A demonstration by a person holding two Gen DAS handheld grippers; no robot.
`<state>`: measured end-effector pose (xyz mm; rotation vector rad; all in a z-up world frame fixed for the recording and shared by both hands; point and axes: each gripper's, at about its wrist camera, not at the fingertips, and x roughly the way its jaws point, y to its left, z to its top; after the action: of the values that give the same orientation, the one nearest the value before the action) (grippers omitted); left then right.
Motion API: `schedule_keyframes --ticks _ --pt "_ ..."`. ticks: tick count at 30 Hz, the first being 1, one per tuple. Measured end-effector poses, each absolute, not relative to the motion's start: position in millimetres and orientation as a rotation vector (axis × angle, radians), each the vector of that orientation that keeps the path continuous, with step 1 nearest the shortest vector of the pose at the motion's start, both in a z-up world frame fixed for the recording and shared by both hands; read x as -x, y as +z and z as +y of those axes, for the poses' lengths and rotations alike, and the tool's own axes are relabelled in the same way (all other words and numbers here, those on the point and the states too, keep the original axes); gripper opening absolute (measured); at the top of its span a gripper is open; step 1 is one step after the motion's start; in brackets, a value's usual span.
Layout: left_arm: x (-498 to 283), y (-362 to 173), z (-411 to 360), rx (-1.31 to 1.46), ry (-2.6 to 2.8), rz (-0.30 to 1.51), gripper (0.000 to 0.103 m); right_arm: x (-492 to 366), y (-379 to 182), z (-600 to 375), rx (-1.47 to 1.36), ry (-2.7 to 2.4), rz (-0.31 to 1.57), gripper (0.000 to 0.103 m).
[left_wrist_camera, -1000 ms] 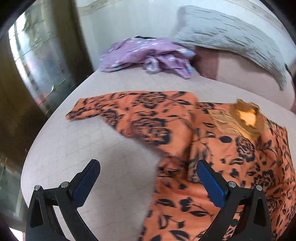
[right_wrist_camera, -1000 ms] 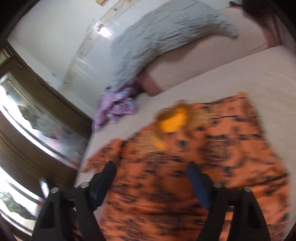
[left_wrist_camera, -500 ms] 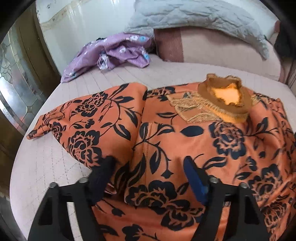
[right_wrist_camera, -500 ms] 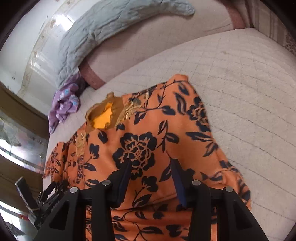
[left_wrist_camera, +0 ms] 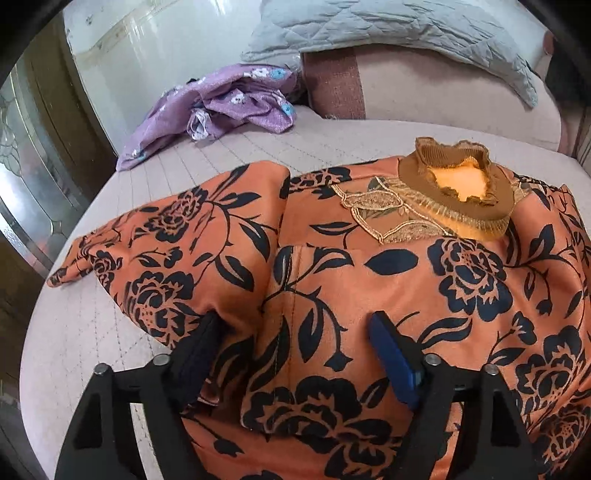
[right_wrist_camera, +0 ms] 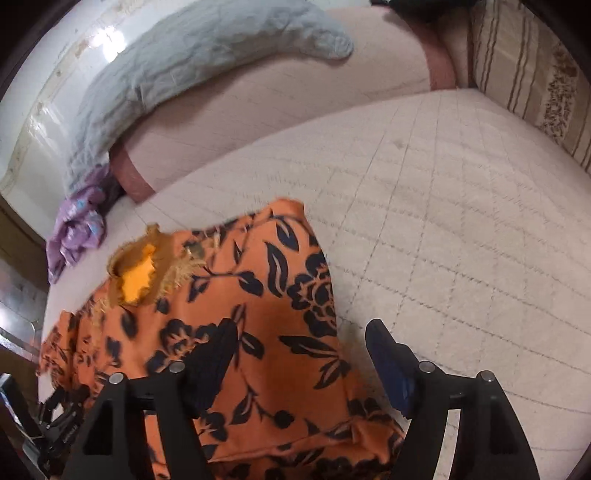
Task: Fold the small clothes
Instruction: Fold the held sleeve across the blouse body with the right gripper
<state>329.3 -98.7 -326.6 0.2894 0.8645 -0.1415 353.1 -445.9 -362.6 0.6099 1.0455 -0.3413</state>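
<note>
An orange dress with black flowers [left_wrist_camera: 388, 280] lies flat on the pale quilted bed [left_wrist_camera: 74, 354], its brown frilled collar [left_wrist_camera: 458, 192] at the far side. One sleeve [left_wrist_camera: 177, 251] spreads out to the left. My left gripper [left_wrist_camera: 295, 332] is open, low over the cloth near the armpit seam, its left finger [left_wrist_camera: 199, 350] partly under a fold. In the right wrist view the same dress [right_wrist_camera: 258, 314] fills the lower left. My right gripper [right_wrist_camera: 299, 350] is open and straddles the dress's right edge, one finger over cloth, one over the bed [right_wrist_camera: 443, 221].
A crumpled purple garment [left_wrist_camera: 221, 107] lies at the back left of the bed; it also shows in the right wrist view [right_wrist_camera: 77, 229]. A grey quilted pillow [left_wrist_camera: 388, 26] rests on the pink bolster [right_wrist_camera: 295, 99]. A glass-panelled door [left_wrist_camera: 26, 155] stands on the left.
Both grippers have come down close onto the dress. The right gripper has moved to the dress's right edge and its fingers have spread wider. The dress lies where it was.
</note>
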Motion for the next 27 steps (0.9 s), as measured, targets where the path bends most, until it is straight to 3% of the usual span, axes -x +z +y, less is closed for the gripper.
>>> schedule_keyframes --ticks 2,4,6,7,8,14,16,19,20,27 --pt "-328.6 -323.3 -95.4 -0.294 -0.117 0.849 0.051 -360.4 -373.5 -440.4 -0.574 -0.343 1.081 0.075" --pt "-330.5 -321.1 -88.4 -0.281 -0.097 0.845 0.037 -368.5 -381.0 -429.3 -0.487 -0.358 1.102 0.073" --pt "-332.9 -317.1 -80.1 -0.243 -0.084 0.844 0.025 -373.0 -378.1 -416.2 -0.407 -0.330 1.087 0.041" --pt "-334.0 -315.2 -76.7 -0.236 -0.063 0.839 0.013 -374.3 -375.3 -411.0 -0.386 -0.327 1.091 0.036" --pt "-335.7 -313.1 -72.2 -0.215 -0.067 0.840 0.013 -375.1 -371.1 -405.3 -0.361 -0.331 1.089 0.027" --pt "-336.4 -310.5 -65.6 -0.177 -0.073 0.848 0.014 -366.5 -354.5 -411.0 -0.327 -0.419 1.039 0.006" --pt "-334.0 -312.0 -69.1 -0.194 -0.077 0.846 0.017 -365.1 -357.9 -420.1 -0.346 -0.446 1.052 0.005" --pt "-332.5 -315.4 -76.2 -0.198 -0.137 0.862 0.054 -360.4 -363.1 -434.4 -0.405 -0.455 1.065 0.005" --pt "-330.5 -315.1 -79.0 -0.201 -0.149 0.853 0.059 -357.2 -362.5 -438.8 -0.421 -0.455 1.067 0.005" --pt "-328.7 -327.4 -93.2 -0.343 -0.088 0.844 0.061 -350.0 -346.3 -457.4 -0.529 -0.466 1.045 0.007"
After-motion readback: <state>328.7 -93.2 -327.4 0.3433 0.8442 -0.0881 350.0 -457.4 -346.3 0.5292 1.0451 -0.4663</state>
